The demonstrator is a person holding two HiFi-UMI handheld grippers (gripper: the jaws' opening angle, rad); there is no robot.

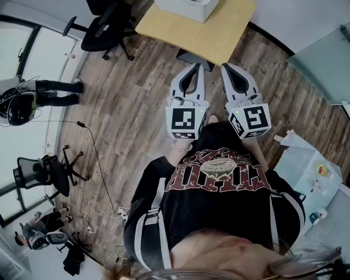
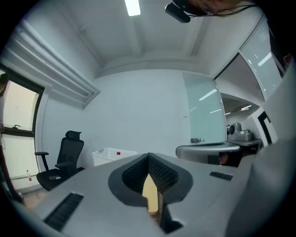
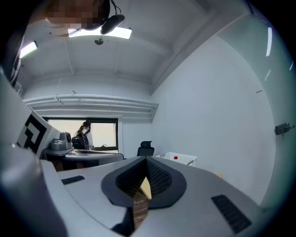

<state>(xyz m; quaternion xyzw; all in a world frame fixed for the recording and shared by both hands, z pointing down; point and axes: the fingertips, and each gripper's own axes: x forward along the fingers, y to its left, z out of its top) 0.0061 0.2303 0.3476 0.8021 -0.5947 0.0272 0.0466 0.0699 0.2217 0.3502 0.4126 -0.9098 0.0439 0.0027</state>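
Plainly, both pairs are closed on nothing. The left tongs [image 1: 195, 68] and the right tongs [image 1: 228, 68] are held side by side in front of the person, each with its jaws brought together at the tips, and only a sliver of pale wood shows through the thin slit between them. Just ahead of the tips and below them stands the bench [image 1: 219, 34]. On its far part, ahead and a little left of the left tongs, sits the white basket [image 1: 185, 6] with a small red thing [image 2: 119, 153] inside. Neither pair touches bench or basket. To my eye the risk is that closed tips meeting the basket would shove it along the bench rather than grip it, so they would need to part first. Well off to the left of the left tongs stands a black office chair [image 1: 105, 26]. Behind and to that same side, a loose cable [image 1: 94, 146] trails over the wood floor [image 1: 126, 93], where a foot could snag it.
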